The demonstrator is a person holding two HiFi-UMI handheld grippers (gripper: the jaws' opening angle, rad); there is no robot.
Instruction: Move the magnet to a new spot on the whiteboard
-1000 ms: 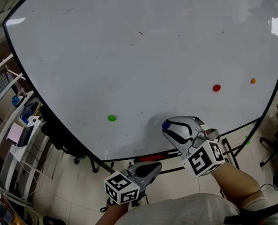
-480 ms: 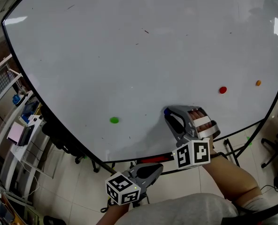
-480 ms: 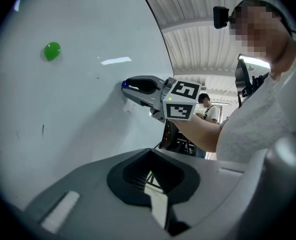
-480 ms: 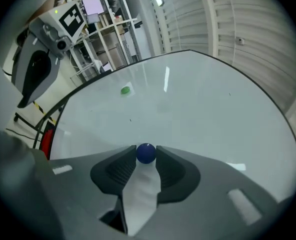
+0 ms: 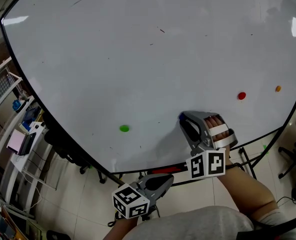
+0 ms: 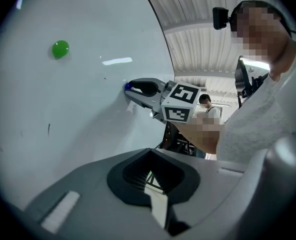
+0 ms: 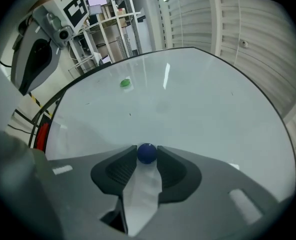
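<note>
The only print in sight is the black-and-white square markers on the cube of each gripper, one point(image 5: 207, 165) on the right and one point(image 5: 130, 202) on the left. The right gripper point(image 7: 147, 150) presses against the whiteboard point(image 5: 138, 44) near its lower edge, right of the middle, with its fingers clenched on the blue magnet point(image 7: 147, 154), which lies against the board's surface. Above and to the left of it the board is broad open white, with only a few small dark flecks. A green magnet point(image 5: 124, 128) sits to the left, near the lower edge. A red magnet point(image 5: 242, 96) and an orange magnet point(image 5: 278, 89) sit toward the right edge, well apart from the gripper. The left gripper point(image 6: 148, 153) hangs below the lower edge, off the board, fingers closed on nothing. Shelving point(image 5: 13, 119) with small items stands past the left edge, and a chair base point(image 5: 293, 159) stands past the lower right corner.
</note>
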